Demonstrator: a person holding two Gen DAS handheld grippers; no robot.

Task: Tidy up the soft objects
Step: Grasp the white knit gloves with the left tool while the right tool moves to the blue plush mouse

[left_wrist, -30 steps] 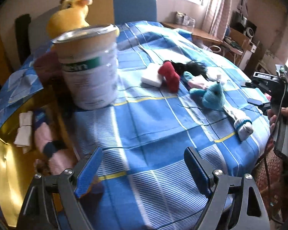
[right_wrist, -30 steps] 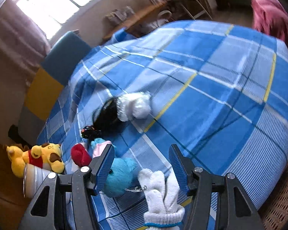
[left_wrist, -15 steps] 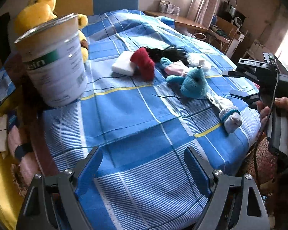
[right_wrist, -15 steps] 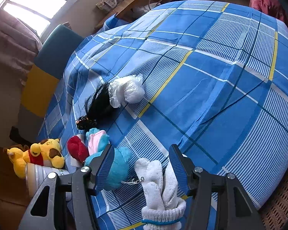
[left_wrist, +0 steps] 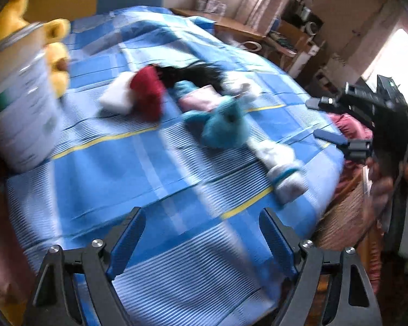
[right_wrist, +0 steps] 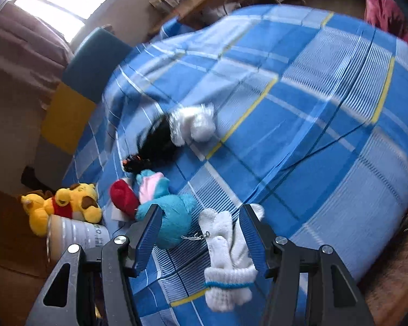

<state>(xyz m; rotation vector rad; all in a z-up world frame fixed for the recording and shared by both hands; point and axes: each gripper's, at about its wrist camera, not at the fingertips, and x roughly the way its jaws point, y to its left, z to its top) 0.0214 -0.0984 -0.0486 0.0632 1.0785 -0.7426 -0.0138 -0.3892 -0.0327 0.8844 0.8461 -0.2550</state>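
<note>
Beneath the released right tool [right_wrist: 200, 237], white knitted socks [right_wrist: 228, 258] lie ready; at nine o'clock, the empty left tool [left_wrist: 201, 240] is closing.

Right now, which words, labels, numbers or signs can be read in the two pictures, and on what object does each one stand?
No text reads clearly.
Tin can: green band and rows of grey print, too blurred to read.
Same tin can, right wrist view: a small round recycling-type mark and a few characters, too small to read.
Right gripper: small light markings on its black body, unreadable.
The soft toys and the white sock carry no visible text.
</note>
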